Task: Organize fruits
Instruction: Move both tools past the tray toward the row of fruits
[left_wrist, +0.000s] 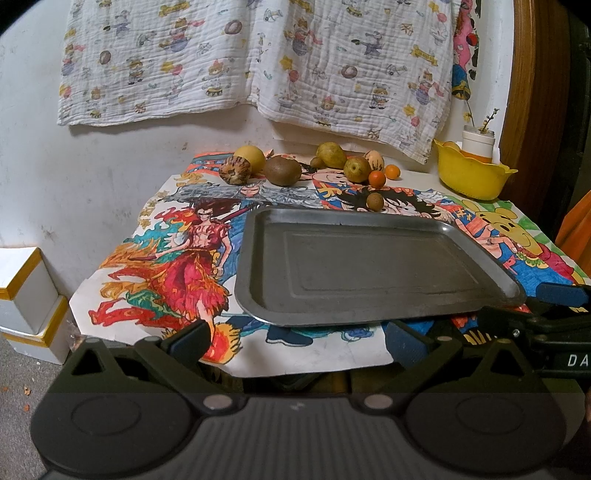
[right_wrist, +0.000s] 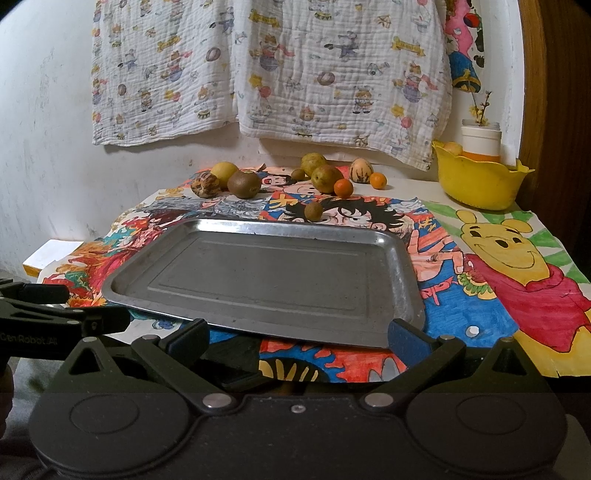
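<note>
An empty metal tray (left_wrist: 369, 314) (right_wrist: 258, 317) lies on the cartoon-covered table. Behind it sit several fruits: a yellow fruit (left_wrist: 251, 157), a brown kiwi (left_wrist: 282, 170) (right_wrist: 243, 184), a striped brown fruit (left_wrist: 235, 169), green pears (left_wrist: 356, 169) (right_wrist: 325, 178), two small oranges (left_wrist: 377, 178) (right_wrist: 343, 187), and a small brown fruit (left_wrist: 375, 201) (right_wrist: 313, 211) closest to the tray. My left gripper (left_wrist: 297, 341) and right gripper (right_wrist: 299, 339) both hover open at the table's near edge, holding nothing.
A yellow bowl (left_wrist: 472, 177) (right_wrist: 480, 184) with a fruit inside stands at the back right beside a white jar (left_wrist: 478, 140). A printed cloth (left_wrist: 258, 62) hangs on the wall. White boxes (left_wrist: 26, 295) sit on the floor to the left.
</note>
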